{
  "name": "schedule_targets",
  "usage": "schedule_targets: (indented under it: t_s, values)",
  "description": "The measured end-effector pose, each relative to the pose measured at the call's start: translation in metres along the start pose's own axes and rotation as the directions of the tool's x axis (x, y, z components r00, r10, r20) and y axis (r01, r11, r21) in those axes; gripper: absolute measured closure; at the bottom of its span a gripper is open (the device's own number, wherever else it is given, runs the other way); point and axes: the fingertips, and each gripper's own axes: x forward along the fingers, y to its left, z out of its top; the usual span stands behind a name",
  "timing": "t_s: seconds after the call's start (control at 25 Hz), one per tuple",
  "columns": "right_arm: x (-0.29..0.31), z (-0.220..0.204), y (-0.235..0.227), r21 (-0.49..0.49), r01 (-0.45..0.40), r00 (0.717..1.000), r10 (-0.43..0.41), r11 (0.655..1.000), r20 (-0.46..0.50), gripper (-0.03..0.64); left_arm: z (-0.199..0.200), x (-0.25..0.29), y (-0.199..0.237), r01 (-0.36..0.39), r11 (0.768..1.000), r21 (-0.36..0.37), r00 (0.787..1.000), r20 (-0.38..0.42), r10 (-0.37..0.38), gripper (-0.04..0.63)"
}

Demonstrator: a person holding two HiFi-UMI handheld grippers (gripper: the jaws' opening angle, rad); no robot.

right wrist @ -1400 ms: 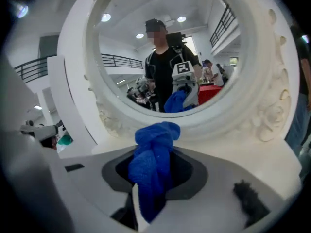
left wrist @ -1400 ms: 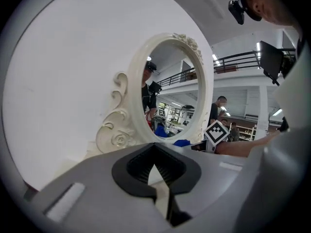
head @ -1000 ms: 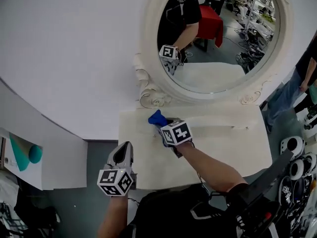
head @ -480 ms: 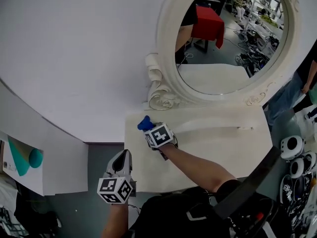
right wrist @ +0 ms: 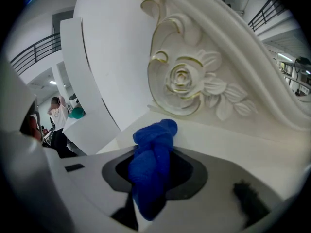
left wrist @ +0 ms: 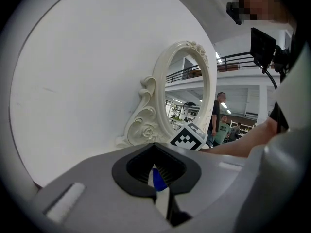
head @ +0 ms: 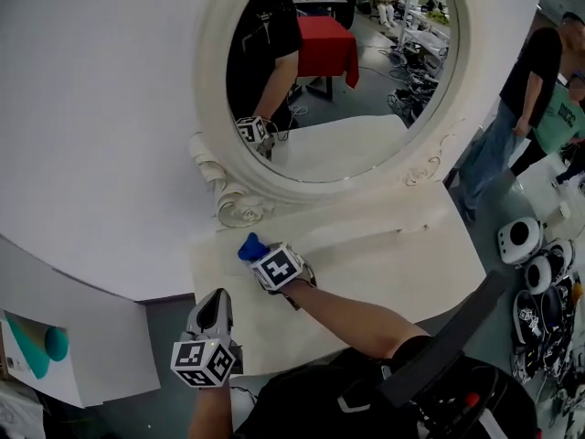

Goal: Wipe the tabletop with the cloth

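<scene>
One plain white wall (head: 101, 108) behind everything. One large oval mirror with a carved cream frame (head: 212, 108) stands on the rear of one cream bench (head: 402, 263). Its scrolled foot with a rose carving sits at the back left of the bench. The glass reflects one marker cube and a person in a black top.

Two people stand on the floor off the bench's right end, one in black (head: 528, 80) and one in a green shirt (head: 563, 122).

Two claws, one per hand:
- right claw (head: 261, 254): over the back-left part of the bench, just in front of the frame's scroll. Jaws clamped on the cloth, which fills the gap between the pads in the right gripper view.
- left claw (head: 216, 302): at the bench's front-left corner, apart from the cloth. Jaws together with only a thin slit between the pads, nothing held.

One bunched royal-blue cloth (head: 250, 245), twisted into a short roll. Its long axis runs along the right claw's own axis. The free end sticks out past the jaw tips and points up-left in the head view, toward the rose carving. The free end is low over the bench surface, but I can't confirm contact from these views.
</scene>
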Motion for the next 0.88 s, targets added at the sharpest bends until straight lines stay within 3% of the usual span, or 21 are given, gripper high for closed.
schedule_targets:
  t_s: [0.56,0.88]
  values:
    - [-0.079,-0.043,-0.128,0.153,0.066,0.998,-0.068,0.986,0.008,0.486,0.006,0.074,-0.111,0.113,0.993,0.018,0.993,-0.046,-0.112,0.588]
    - [-0.114,-0.061,-0.190,0.209,0.094,0.995,-0.100,0.973,0.020,0.486,0.004,0.109,-0.159,0.141,0.990,0.021,0.989,-0.055,-0.140,0.588]
